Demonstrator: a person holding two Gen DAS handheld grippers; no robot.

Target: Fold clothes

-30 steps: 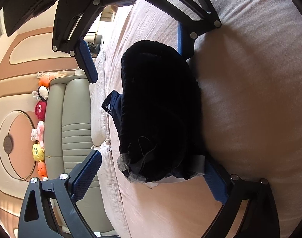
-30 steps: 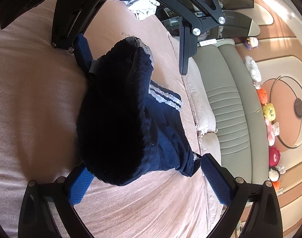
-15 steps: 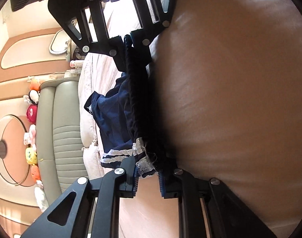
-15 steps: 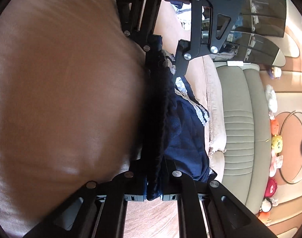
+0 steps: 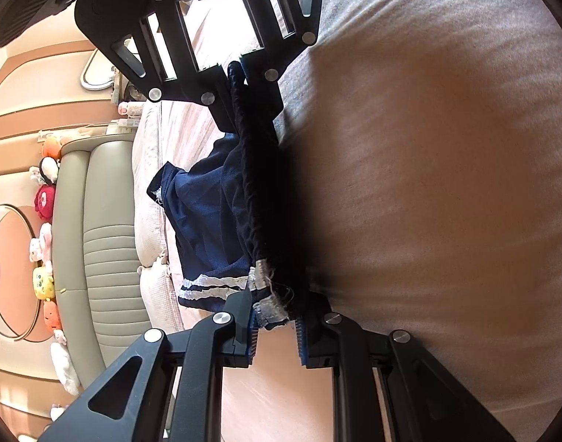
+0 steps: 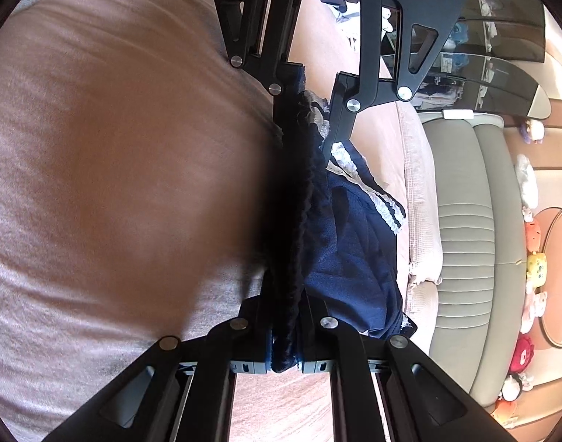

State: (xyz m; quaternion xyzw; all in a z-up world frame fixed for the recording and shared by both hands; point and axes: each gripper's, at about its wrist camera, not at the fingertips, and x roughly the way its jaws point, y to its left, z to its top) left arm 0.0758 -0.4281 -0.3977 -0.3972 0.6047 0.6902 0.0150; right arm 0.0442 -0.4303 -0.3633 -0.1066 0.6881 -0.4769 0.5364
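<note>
A dark navy garment [image 5: 207, 221] with white lace stripes lies bunched on the pink bed cover [image 5: 428, 184]. My left gripper [image 5: 277, 331] is shut on its lace-trimmed end, with the cloth pinched between the blue pads. At the far end my right gripper [image 5: 240, 77] faces it and clamps the black edge. In the right wrist view the same garment [image 6: 354, 250] runs from my right gripper [image 6: 284, 350], shut on the black edge, up to the left gripper [image 6: 310, 110]. The cloth between them is gathered into a narrow ridge.
A grey-green padded sofa back [image 5: 96, 221] borders the cover, with a row of plush toys [image 5: 45, 243] behind it. Dark glass shelves [image 6: 502, 73] and a loose heap of clothes [image 6: 343, 18] lie beyond. Bare pink cover spreads on the other side [image 6: 115, 184].
A second ago both grippers stood wide open around the rounded garment. Both have since shut on its two ends, squeezing it into a thin ridge.
</note>
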